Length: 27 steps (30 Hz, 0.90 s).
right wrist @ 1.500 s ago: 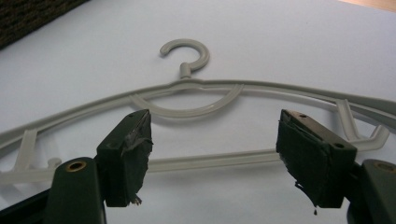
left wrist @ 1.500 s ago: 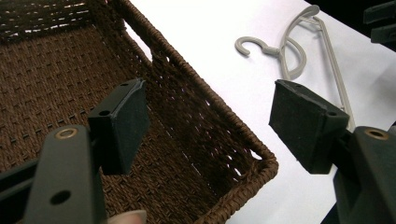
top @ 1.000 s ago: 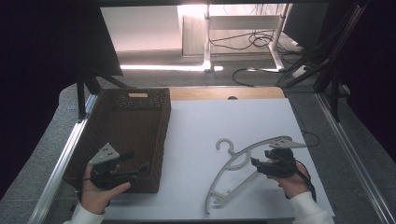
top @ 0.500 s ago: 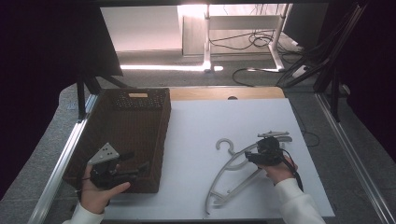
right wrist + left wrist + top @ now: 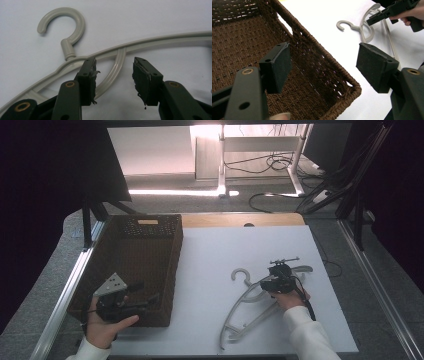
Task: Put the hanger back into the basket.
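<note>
A grey plastic hanger lies flat on the white table, hook pointing toward the basket. My right gripper hovers low over the hanger just below its neck, open; in the right gripper view the curved inner strut lies between the jaws of my right gripper, close to the left one. A dark brown wicker basket stands at the left. My left gripper is open over the basket's near right corner, holding nothing; one pad hangs over the basket's inside.
The white tabletop ends in metal rails on both sides. A wooden strip runs along the far edge. Cables and table legs lie on the floor beyond. The basket holds nothing that I can see.
My right gripper has moved left along the hanger, from its right arm to the part beside the neck. The left gripper has stayed over the basket's corner.
</note>
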{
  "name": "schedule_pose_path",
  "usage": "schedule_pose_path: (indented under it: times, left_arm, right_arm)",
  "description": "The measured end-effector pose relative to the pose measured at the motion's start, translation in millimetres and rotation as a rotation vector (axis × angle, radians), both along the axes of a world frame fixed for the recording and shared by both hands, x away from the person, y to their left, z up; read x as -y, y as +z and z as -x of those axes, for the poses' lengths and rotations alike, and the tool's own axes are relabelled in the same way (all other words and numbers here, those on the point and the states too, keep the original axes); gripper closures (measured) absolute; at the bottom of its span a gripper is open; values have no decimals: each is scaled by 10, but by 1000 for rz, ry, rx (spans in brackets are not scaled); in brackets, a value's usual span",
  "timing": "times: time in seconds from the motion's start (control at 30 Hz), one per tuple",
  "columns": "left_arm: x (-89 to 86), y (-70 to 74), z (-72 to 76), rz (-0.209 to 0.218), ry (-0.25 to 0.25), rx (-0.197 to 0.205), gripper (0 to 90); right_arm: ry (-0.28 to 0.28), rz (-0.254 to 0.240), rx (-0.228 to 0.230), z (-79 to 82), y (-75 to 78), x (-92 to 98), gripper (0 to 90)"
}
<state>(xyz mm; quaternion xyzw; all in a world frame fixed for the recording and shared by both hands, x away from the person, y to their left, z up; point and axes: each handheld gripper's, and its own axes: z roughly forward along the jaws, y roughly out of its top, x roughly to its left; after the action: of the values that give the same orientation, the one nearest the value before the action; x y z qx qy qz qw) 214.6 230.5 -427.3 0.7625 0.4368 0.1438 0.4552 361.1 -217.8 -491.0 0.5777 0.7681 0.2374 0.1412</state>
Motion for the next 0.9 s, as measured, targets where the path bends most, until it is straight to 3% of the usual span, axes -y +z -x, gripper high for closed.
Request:
schedule_pose_path:
  times: [0.1,0.13,0.37,0.5,0.77,0.9]
  left_arm:
    - [-5,3,3,3,1,2,280]
    - [-9,6,4,4,1,3,280]
    - [-17,22,10,5,3,9,281]
    - [-20,25,4,7,1,10,281]
    - [-31,20,-6,8,3,9,281]
    - [-37,21,-6,11,5,9,281]
  right_arm:
    - [-20,15,-12,-14,-16,-10,563]
    - [-31,5,-34,-23,-31,-20,571]
    - [-74,-1,-70,-51,-55,-33,623]
    - [-74,1,-86,-56,-64,-57,653]
    - [-95,0,-92,-82,-85,-78,706]
    - [-134,-15,-101,-113,-78,-70,744]
